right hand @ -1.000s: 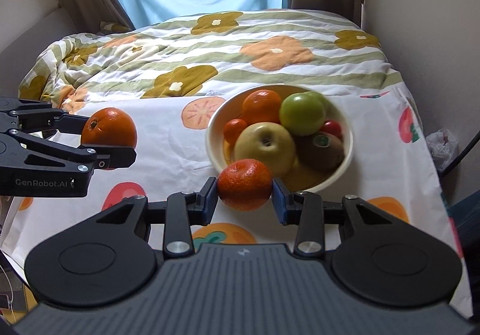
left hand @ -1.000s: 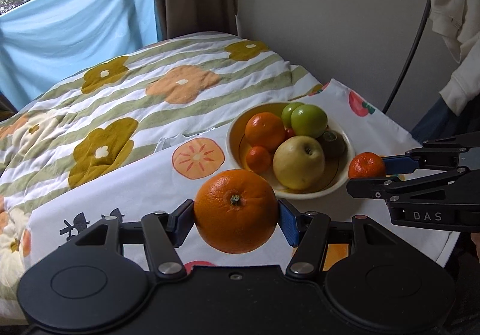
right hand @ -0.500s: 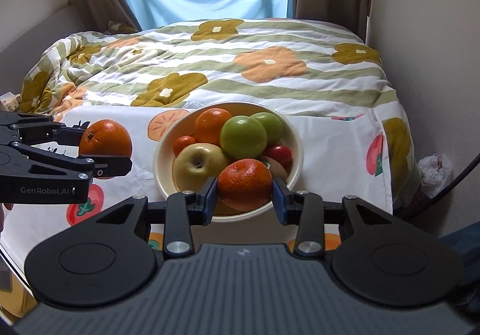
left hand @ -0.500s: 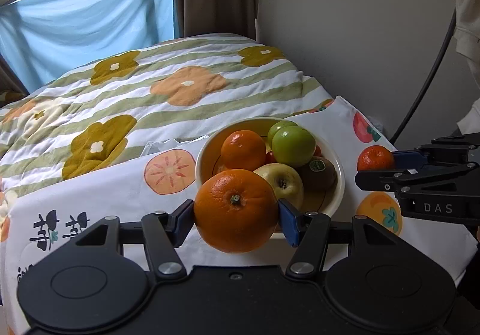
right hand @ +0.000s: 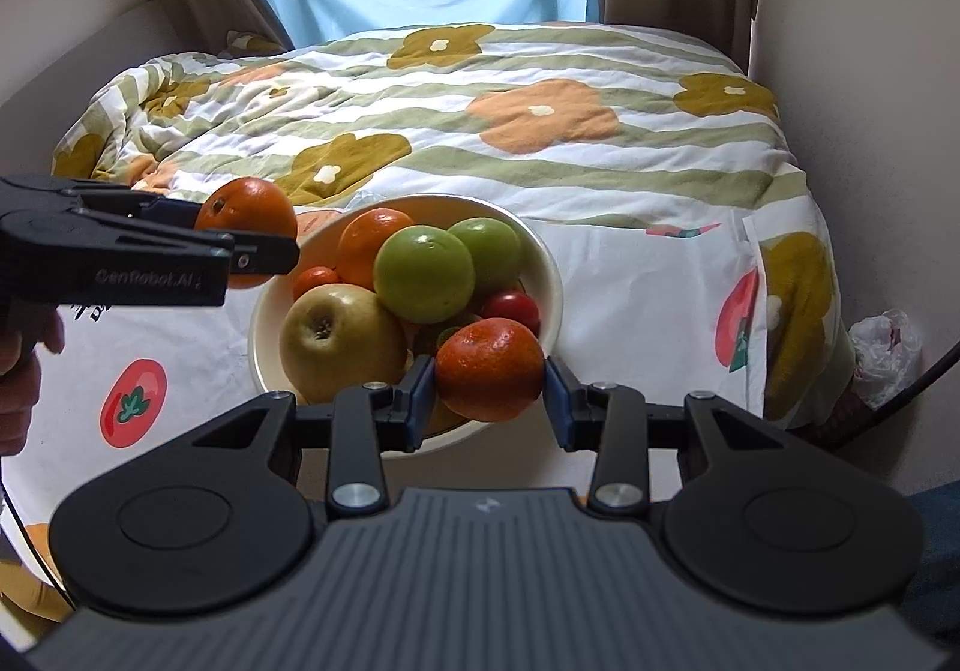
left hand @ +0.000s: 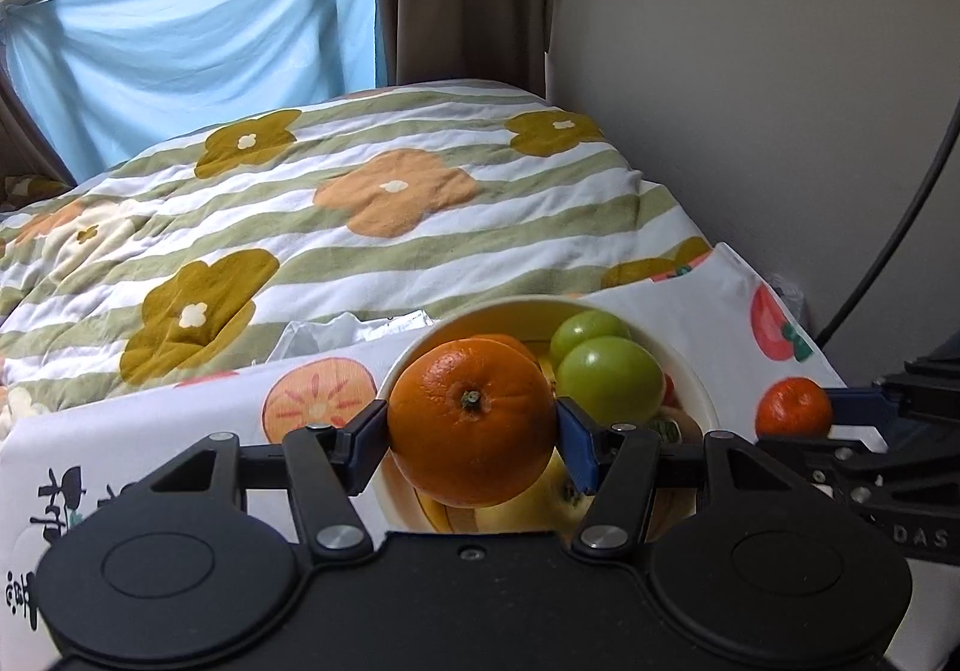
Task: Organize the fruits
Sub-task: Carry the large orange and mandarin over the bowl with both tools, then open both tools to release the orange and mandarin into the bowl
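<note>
We have a fruit in each tool right now. Our left gripper (left hand: 472, 422) is closed on the big orange (left hand: 472, 422), with a blue pad pressed on each side of it, and the jaws stand fairly wide because the orange is fat. Our right gripper (right hand: 487, 377) is closed on the small tangerine (right hand: 487, 377) in the same way, with its jaws closer together. The bowl (right hand: 555, 281) sits just past both tools on the fruit-print cloth (right hand: 648, 281) — the big orange hangs over its left rim and the tangerine over its near right rim. The bowl is already quite full: a yellow apple (right hand: 342, 338), two green apples (right hand: 423, 275), another orange (right hand: 366, 242), a tiny tangerine (right hand: 315, 281) and a small red fruit (right hand: 510, 308) lie in it. We see no loose fruit on the cloth, so we think most of the job is done. What is left, we guess, is to set these two down in the bowl and let go. Both fruits are round, so they have no real long side. The big orange's stem end points back at our left tool's camera — its stem line runs along the fingers. We cannot see the tangerine's stem clearly.
</note>
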